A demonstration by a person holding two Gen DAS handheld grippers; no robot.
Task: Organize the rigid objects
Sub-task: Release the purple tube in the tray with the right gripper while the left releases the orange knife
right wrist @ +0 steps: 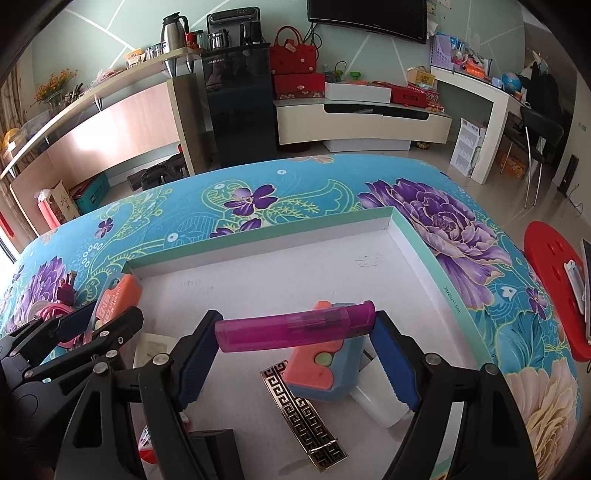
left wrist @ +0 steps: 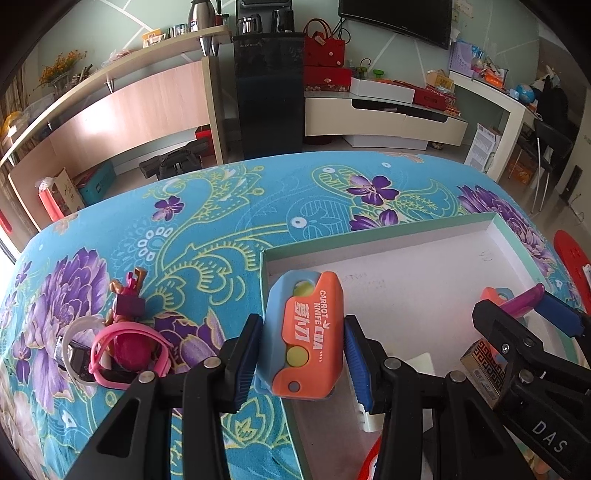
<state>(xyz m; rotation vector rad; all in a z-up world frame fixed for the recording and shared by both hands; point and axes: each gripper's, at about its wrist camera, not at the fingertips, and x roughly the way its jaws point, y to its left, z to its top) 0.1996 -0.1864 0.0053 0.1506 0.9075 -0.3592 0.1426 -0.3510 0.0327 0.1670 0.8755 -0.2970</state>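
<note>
Both claws clamped: left claw [left wrist: 301,354] on carrot knife [left wrist: 308,332], right claw [right wrist: 291,354] on purple lighter [right wrist: 295,326].

Home living room: wall TV [left wrist: 397,18], low media cabinet [left wrist: 384,118], thermos [right wrist: 173,33].

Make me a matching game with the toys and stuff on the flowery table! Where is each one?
Things:
1. carrot knife toy
2. purple lighter
3. pink watch
4. black-and-gold patterned box

Places:
A. lying on the blue flowered cloth, outside the box
B. between the fingers of the left gripper
C. lying flat on the white floor of the tray
D. held crosswise in the right gripper

Pairs: 1-B, 2-D, 3-A, 4-C
</note>
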